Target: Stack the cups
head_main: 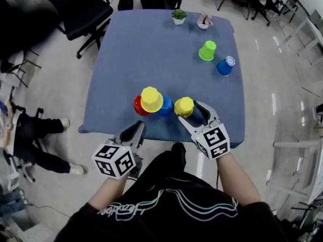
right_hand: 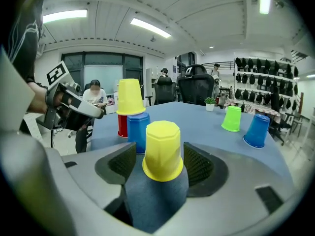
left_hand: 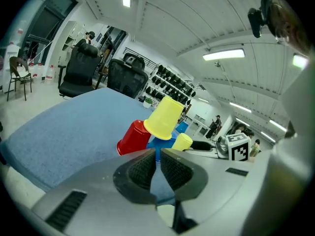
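Observation:
Near the front edge of the blue table (head_main: 151,44), a red cup (head_main: 137,106) and a blue cup (head_main: 166,107) stand upside down side by side. A yellow cup (head_main: 151,99) rests on top of both. A second yellow cup (head_main: 184,106) stands upside down just right of them, between the jaws of my right gripper (head_main: 192,111). In the right gripper view this cup (right_hand: 162,150) has a gap to each pad, so that gripper (right_hand: 161,163) is open. My left gripper (head_main: 137,127) hangs off the table's front edge, shut and empty (left_hand: 158,156).
A green cup (head_main: 207,50) and another blue cup (head_main: 225,65) stand upside down at the far right of the table. Two small potted plants (head_main: 178,16) (head_main: 204,20) sit at the back edge. Black office chairs (head_main: 81,9) stand beyond the table's left corner.

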### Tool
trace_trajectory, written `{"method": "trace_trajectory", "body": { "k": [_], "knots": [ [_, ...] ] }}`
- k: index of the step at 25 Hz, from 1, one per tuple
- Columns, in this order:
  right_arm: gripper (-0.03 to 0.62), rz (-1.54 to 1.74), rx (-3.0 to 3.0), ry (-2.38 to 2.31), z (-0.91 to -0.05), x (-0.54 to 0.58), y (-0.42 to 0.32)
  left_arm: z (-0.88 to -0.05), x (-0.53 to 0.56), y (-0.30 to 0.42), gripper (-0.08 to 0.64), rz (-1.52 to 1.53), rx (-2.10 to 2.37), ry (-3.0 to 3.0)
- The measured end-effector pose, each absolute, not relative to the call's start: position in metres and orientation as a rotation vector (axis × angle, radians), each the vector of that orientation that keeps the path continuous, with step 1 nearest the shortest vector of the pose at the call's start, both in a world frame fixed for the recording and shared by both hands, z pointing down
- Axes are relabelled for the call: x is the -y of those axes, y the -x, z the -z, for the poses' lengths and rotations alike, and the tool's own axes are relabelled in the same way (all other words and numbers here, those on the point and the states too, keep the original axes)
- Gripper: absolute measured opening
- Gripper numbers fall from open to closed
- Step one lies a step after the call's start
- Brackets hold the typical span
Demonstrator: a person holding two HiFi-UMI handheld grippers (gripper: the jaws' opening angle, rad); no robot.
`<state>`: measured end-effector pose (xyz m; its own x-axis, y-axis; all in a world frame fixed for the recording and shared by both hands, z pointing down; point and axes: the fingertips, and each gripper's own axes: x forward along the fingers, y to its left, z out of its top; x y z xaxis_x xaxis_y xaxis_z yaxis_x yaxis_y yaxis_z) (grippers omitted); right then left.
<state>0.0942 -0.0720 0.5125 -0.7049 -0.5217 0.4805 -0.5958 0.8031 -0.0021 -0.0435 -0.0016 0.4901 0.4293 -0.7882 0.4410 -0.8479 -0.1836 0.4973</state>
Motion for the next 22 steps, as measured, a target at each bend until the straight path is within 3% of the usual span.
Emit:
{"method": "trace_trajectory", "body": {
  "k": [13,22],
  "knots": [
    [0.302,-0.266,2.645,-1.006,-0.414,0.104,-0.129,-0.42,0.013,0.038,0.048,-0.084,1.371,-2.123],
    [0.302,-0.123,2.496,-1.197,-0.409,0.171,-0.135,-0.377,0.032,0.059,0.048,-0.094,1.447,-2.203]
  ]
}}
